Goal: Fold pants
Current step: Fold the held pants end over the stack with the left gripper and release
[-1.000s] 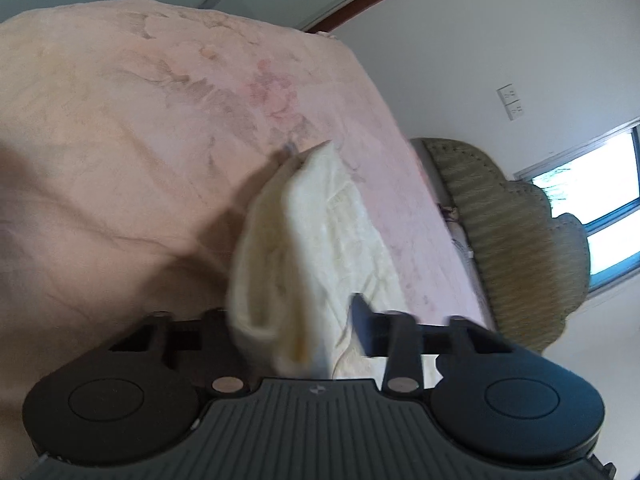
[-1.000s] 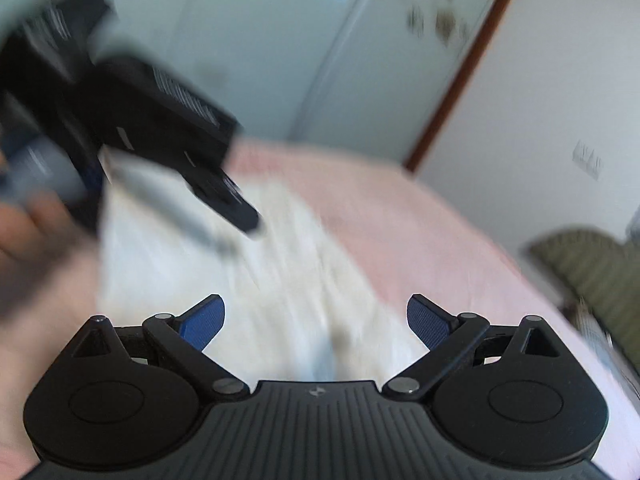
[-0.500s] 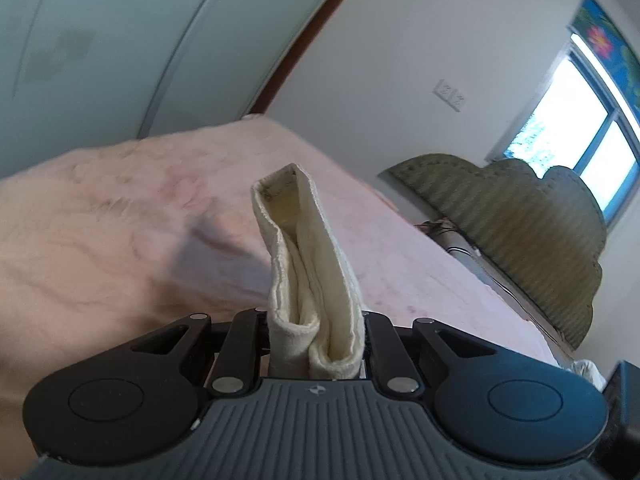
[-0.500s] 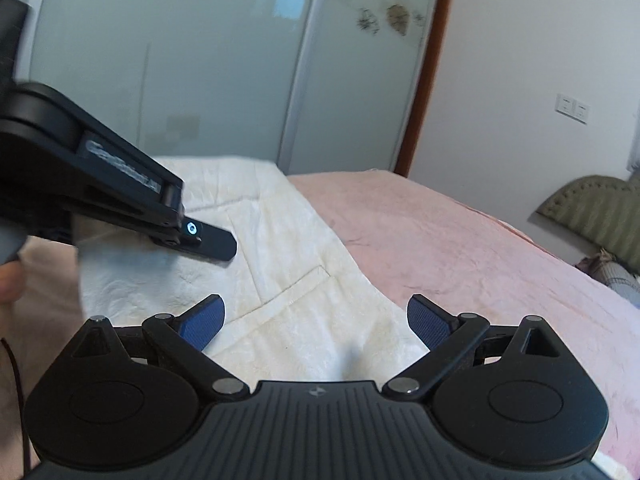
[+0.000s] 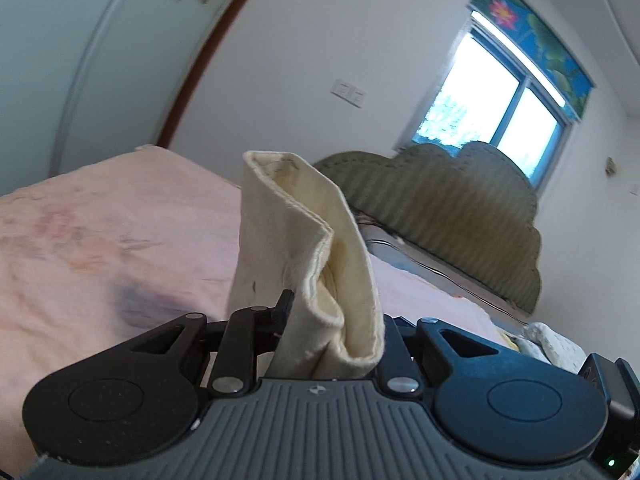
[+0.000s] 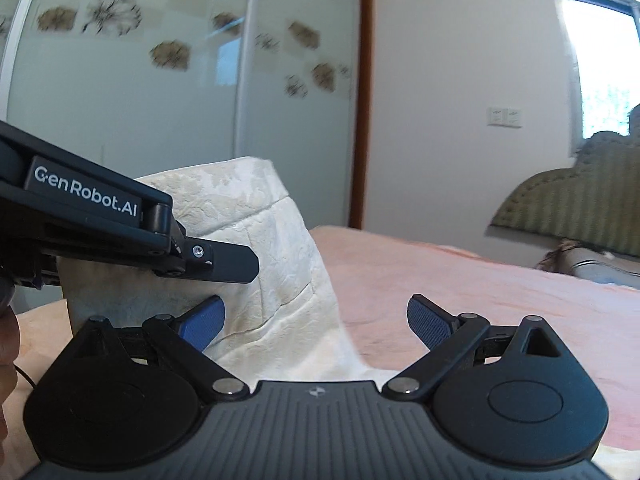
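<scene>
Cream-white pants [image 6: 276,280] are lifted off the pink bed [image 6: 500,292]. My left gripper [image 5: 332,320] is shut on a folded edge of the pants [image 5: 296,248], which stands up between its fingers. In the right wrist view the left gripper [image 6: 224,264] shows from the side at the left, holding the cloth up. My right gripper [image 6: 316,320] is open, its blue pads [image 6: 204,320] wide apart, with the hanging pants just in front of and below it. It holds nothing.
The pink bed [image 5: 100,248] fills the lower left. A green padded headboard [image 5: 452,216] stands at the right with a window [image 5: 500,112] above it. Frosted wardrobe doors [image 6: 160,80] with flower prints stand behind the bed.
The left gripper has lifted and tilted up with the pants edge held in it. The right gripper stayed open and has risen closer to the hanging cloth.
</scene>
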{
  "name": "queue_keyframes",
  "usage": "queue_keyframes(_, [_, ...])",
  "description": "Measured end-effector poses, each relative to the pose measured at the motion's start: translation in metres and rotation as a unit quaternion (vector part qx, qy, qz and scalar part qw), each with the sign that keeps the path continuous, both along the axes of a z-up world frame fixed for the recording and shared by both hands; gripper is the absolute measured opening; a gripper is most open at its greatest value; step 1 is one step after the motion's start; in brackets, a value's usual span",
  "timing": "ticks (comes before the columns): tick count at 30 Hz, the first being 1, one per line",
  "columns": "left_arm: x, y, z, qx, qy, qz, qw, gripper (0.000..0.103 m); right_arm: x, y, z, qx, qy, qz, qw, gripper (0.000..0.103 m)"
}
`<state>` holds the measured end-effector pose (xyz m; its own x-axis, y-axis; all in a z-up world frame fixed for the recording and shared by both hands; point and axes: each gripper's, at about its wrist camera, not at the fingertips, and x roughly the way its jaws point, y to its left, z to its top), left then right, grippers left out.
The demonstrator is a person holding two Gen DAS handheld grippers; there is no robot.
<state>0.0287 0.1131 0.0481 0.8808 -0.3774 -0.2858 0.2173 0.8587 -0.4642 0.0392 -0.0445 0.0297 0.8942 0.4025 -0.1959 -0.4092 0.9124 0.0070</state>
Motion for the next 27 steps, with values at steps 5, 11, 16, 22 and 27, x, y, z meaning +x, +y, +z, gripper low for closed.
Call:
queue_keyframes(5, [0.007, -0.056, 0.005, 0.011, -0.007, -0.057, 0.9983, 0.023, -0.010, -0.046, 0.002, 0.006, -0.012, -0.043, 0.999, 0.099])
queue_keyframes(11, [0.018, -0.127, -0.001, 0.037, -0.007, -0.114, 0.9927, 0.028, -0.020, -0.100, -0.002, 0.013, -0.004, -0.100, 0.995, 0.099])
queue_keyframes(16, [0.023, -0.179, -0.013, 0.063, -0.008, -0.152, 0.9863, 0.029, -0.027, -0.143, -0.011, 0.033, 0.017, -0.139, 0.990, 0.099])
queue_keyframes(22, [0.030, -0.227, -0.038, 0.087, 0.014, -0.176, 0.9805, 0.029, -0.025, -0.180, -0.025, 0.028, 0.058, -0.163, 0.985, 0.099])
queue_keyframes(27, [0.033, -0.251, -0.057, 0.107, 0.028, -0.189, 0.9757, 0.029, -0.024, -0.196, -0.039, 0.007, 0.082, -0.176, 0.981, 0.099])
